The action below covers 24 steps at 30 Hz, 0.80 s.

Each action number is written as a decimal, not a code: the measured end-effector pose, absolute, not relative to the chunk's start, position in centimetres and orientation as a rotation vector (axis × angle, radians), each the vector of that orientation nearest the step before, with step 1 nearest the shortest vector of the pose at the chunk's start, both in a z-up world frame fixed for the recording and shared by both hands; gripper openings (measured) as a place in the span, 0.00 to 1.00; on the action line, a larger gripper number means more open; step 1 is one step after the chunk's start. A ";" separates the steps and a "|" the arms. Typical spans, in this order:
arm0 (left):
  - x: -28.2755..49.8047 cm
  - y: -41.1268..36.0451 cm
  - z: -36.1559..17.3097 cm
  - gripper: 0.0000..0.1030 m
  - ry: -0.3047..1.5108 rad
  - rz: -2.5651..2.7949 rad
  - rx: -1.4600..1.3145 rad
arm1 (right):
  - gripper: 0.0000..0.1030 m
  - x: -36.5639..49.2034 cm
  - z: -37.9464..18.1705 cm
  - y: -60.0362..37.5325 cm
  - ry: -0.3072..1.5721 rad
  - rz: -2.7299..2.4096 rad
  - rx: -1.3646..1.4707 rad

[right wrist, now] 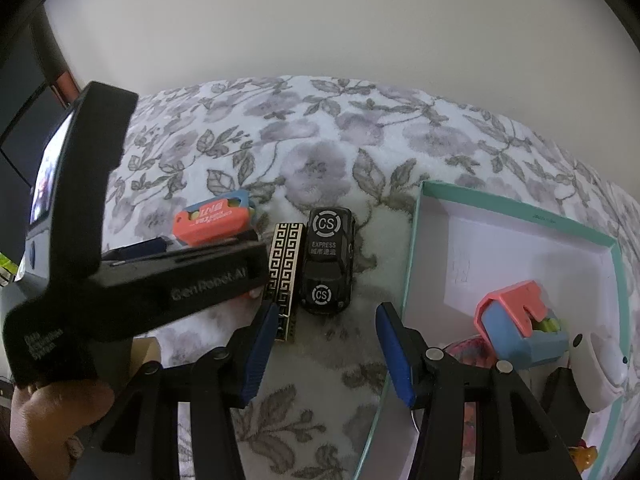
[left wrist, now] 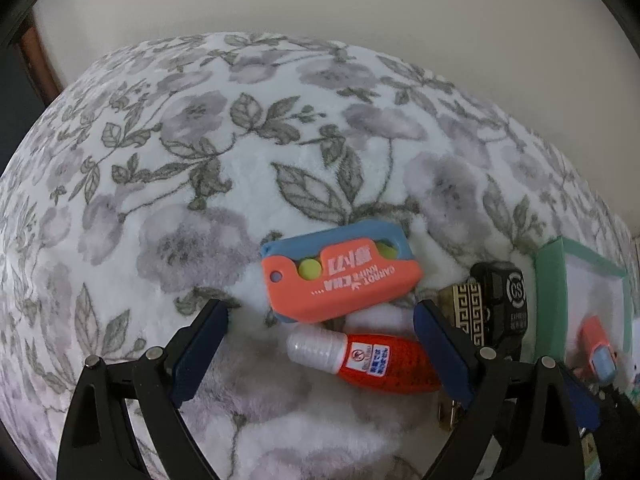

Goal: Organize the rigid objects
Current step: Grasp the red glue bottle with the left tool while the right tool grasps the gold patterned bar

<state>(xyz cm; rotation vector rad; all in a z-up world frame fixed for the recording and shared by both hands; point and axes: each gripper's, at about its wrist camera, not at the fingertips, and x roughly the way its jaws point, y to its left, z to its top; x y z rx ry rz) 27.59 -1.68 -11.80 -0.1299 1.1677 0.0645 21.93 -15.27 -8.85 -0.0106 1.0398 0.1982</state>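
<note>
Rigid objects lie scattered on a floral fleece blanket (left wrist: 168, 184), some already in a box.

Left wrist view:
- My left hand-held gripper (left wrist: 320, 356) hangs over the blanket, jaws spread wide, blue pads clamping nothing.
- Red bottle with clear cap (left wrist: 368, 360) lies on its side between the pads, nearer the right one; I cannot tell whether that pad touches it.
- Orange and blue carrot-knife toy (left wrist: 340, 276) at 12 o'clock from the bottle, just beyond the fingertips, flat on the blanket.
- Black toy car (left wrist: 502, 304) at 3 o'clock from the knife toy, with a gold-and-black patterned bar (left wrist: 466, 312) tight against its left side.
- Teal-rimmed box (left wrist: 550, 300) at the right edge of view, past the car.

Right wrist view:
- My right hand-held gripper (right wrist: 328, 344) is partly open, jaws holding nothing; only blanket lies between the pads.
- The toy car (right wrist: 328, 260) sits at 12 o'clock from the fingertips, just beyond them, marked CS and EXPRESS. The patterned bar (right wrist: 284, 276) lies along its left side; its near end reaches the left pad.
- The knife toy (right wrist: 212, 224) at 10 o'clock, partly behind the other gripper's black body (right wrist: 160, 284), which a hand (right wrist: 52, 420) grips at lower left.
- The box (right wrist: 412, 264) at 3 o'clock holds a second orange and blue toy (right wrist: 520, 332) and a white object (right wrist: 604, 364).
</note>
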 end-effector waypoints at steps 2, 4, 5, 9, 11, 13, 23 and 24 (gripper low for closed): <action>27.6 -1.7 -11.8 0.91 1.190 0.040 -0.104 | 0.53 21.9 -8.8 -15.4 1.039 0.204 -0.002; 27.6 -1.7 -11.8 0.91 1.215 0.012 -0.071 | 0.53 22.0 -8.8 -15.5 1.038 0.205 -0.001; 27.3 -1.6 -11.7 0.91 1.230 0.001 -0.066 | 0.53 22.0 -8.8 -15.4 1.044 0.207 -0.008; 26.9 -0.9 -11.6 0.92 1.289 -0.014 -0.006 | 0.52 21.9 -9.1 -15.1 1.048 0.206 -0.025; 26.5 -0.4 -11.6 0.91 1.315 -0.012 0.032 | 0.52 22.0 -9.1 -15.1 1.042 0.202 -0.021; 26.1 0.1 -11.7 0.91 1.331 -0.010 0.061 | 0.49 22.1 -9.1 -15.0 1.041 0.208 -0.009; 25.0 2.7 -11.1 0.64 1.336 -0.028 -0.005 | 0.35 22.2 -10.0 -12.7 1.041 0.249 -0.023; 25.1 2.7 -11.0 0.62 1.335 -0.035 -0.006 | 0.34 22.2 -10.0 -12.5 1.039 0.247 -0.028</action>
